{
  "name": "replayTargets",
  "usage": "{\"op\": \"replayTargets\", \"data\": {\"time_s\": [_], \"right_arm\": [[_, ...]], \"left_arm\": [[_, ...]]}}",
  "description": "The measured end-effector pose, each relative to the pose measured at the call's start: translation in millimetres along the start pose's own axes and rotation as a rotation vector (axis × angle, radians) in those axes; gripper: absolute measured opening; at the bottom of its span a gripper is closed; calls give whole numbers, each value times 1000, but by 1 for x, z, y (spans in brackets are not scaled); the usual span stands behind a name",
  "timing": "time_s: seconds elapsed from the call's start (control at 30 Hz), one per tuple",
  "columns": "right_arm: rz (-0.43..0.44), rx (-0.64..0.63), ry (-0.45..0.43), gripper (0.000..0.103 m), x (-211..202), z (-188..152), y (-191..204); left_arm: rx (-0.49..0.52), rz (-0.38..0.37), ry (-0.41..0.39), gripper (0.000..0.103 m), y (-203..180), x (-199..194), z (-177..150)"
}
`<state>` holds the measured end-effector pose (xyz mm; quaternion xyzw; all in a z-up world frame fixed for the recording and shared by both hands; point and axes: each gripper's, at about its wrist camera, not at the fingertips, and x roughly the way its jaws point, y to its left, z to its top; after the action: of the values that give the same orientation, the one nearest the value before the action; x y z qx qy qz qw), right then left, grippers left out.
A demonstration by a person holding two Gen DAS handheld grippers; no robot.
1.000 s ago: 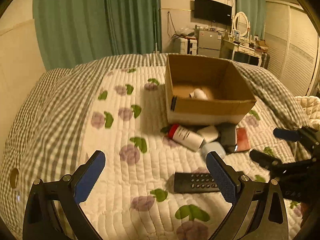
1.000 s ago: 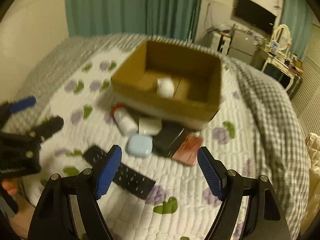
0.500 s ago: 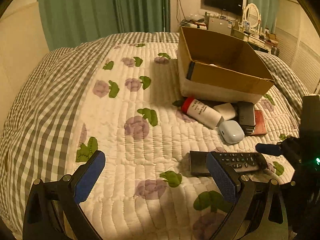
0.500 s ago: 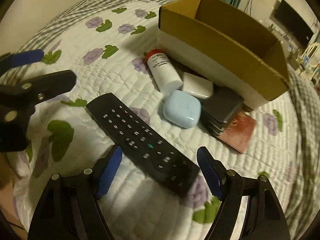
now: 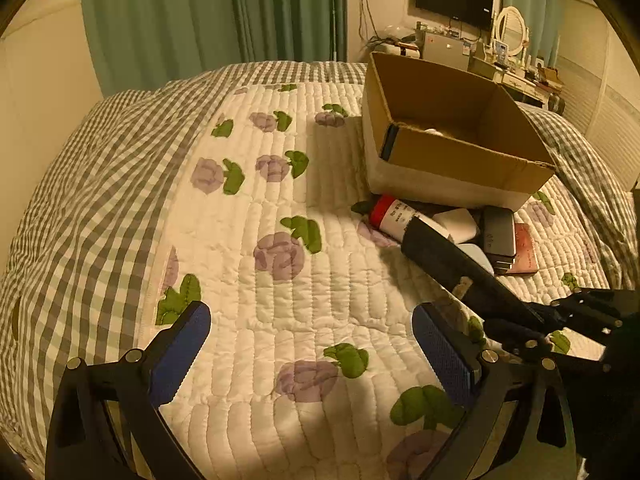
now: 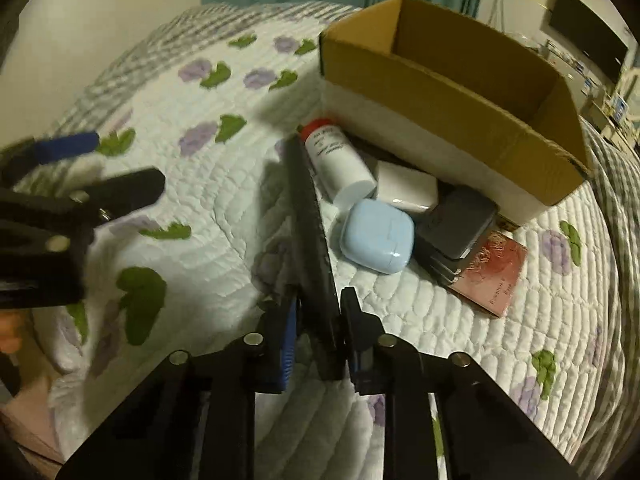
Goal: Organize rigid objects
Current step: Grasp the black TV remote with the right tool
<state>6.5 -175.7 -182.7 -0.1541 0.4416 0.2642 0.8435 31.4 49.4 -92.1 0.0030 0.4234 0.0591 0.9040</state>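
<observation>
Right claw [image 6: 316,344] is clamped narrow on the near end of the remote control [image 6: 310,236], gripped edge-on, far end sticking out toward the bottle. Left claw [image 5: 308,348] is wide apart, holding nothing, hovering over the bed quilt [image 5: 240,280].

Past the remote tip, on the quilt: white bottle with red cap [image 6: 340,160], light blue earbud case [image 6: 378,236], white case [image 6: 406,188], grey stacked devices [image 6: 456,224], reddish booklet [image 6: 494,270]. All sit tight against the near wall of the cardboard box [image 6: 440,92].

Risks, as I judge them:
- Grip is at one end only, so the long remote can pivot or slip out on the lift.
- Free end may clip the bottle or the box wall on the way in.
- Soft quilt, so the bottle rolls if nudged.

Hard to tell: box contents are mostly hidden, only a pale bit and a dark edge show in the left view. Remote buttons aren't visible. Left claw is blurred in the right view.
</observation>
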Motion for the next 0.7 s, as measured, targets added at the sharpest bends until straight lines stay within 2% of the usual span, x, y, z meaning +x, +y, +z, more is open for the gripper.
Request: {"op": "replayTargets", "data": {"time_s": [0.2, 0.3, 0.5, 0.57, 0.7], "right_arm": [[-1, 38, -47, 17, -26, -1, -8], [-31, 84, -85, 17, -43, -6, -20], [-124, 176, -137, 17, -67, -15, -51], [-180, 181, -147, 17, -72, -19, -57], [-238, 258, -154, 17, -75, -24, -80]], "left_arm": [[23, -31, -6, 103, -16, -7, 9], [46, -39, -7, 103, -25, -9, 13], [-4, -99, 47, 103, -41, 6, 21], [-21, -102, 77, 103, -46, 15, 22], [-25, -105, 118, 103, -64, 32, 29]]}}
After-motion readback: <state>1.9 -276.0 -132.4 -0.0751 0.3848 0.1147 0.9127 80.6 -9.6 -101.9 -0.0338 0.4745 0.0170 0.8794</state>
